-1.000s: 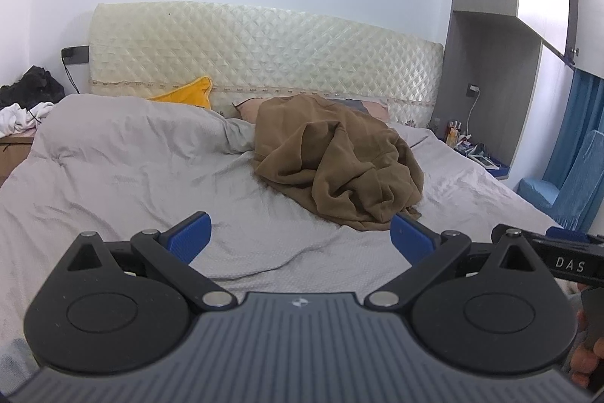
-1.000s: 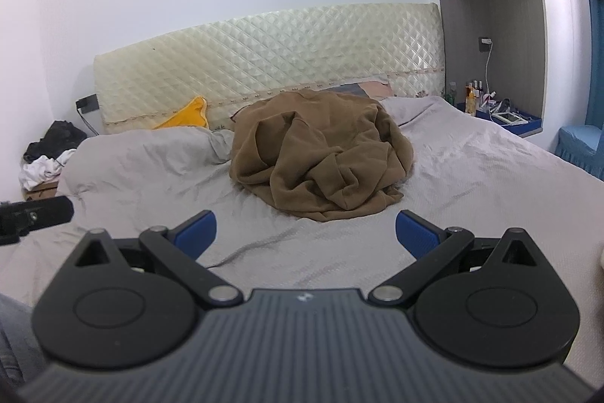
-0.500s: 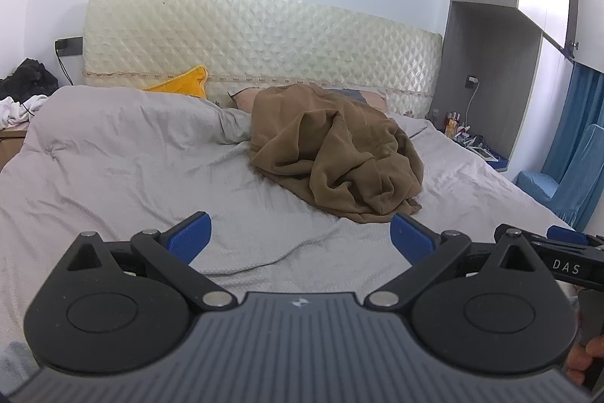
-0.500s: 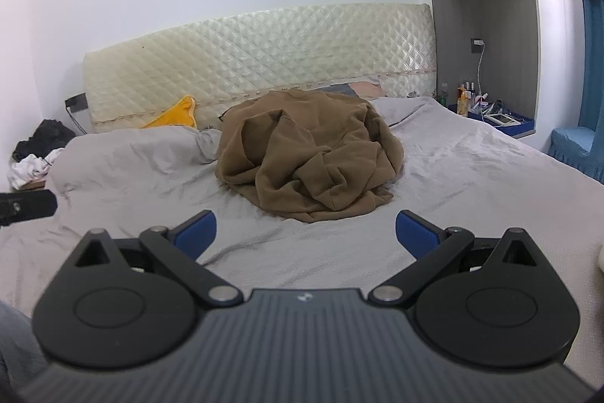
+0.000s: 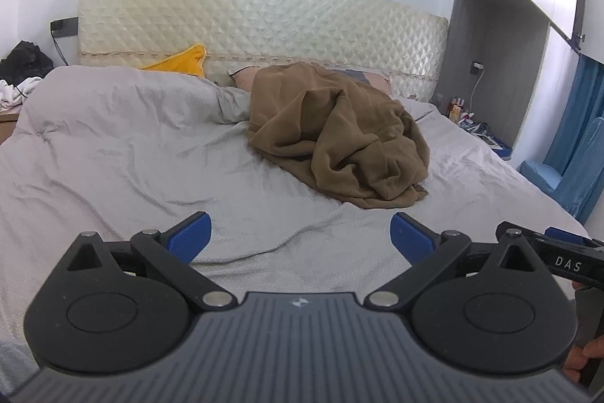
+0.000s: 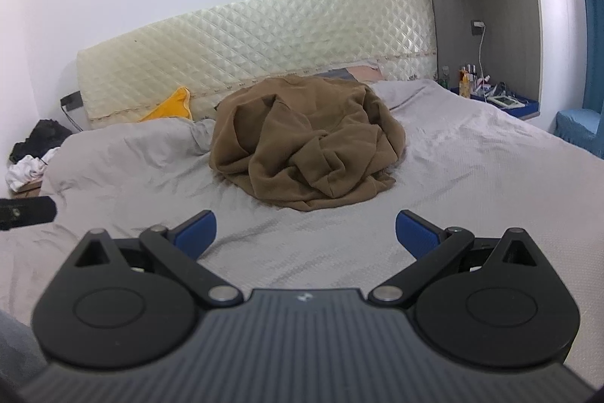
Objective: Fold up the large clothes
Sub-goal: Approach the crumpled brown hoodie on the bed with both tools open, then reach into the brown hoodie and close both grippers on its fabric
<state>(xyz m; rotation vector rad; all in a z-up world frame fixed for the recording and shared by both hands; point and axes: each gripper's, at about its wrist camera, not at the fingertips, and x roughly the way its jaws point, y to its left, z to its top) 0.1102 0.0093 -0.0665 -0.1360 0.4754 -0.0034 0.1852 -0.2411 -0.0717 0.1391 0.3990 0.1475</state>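
garment: brown garment crumpled mid-bed, near headboard | room: bare grey sheet lies between the heap and both tools, bed edge at right | left tool: blue fingers spread, empty, level above sheet | right tool: spread wide, empty, aimed at the heap

Grey-sheeted bed — crumpled brown garment, yellow pillow atop.
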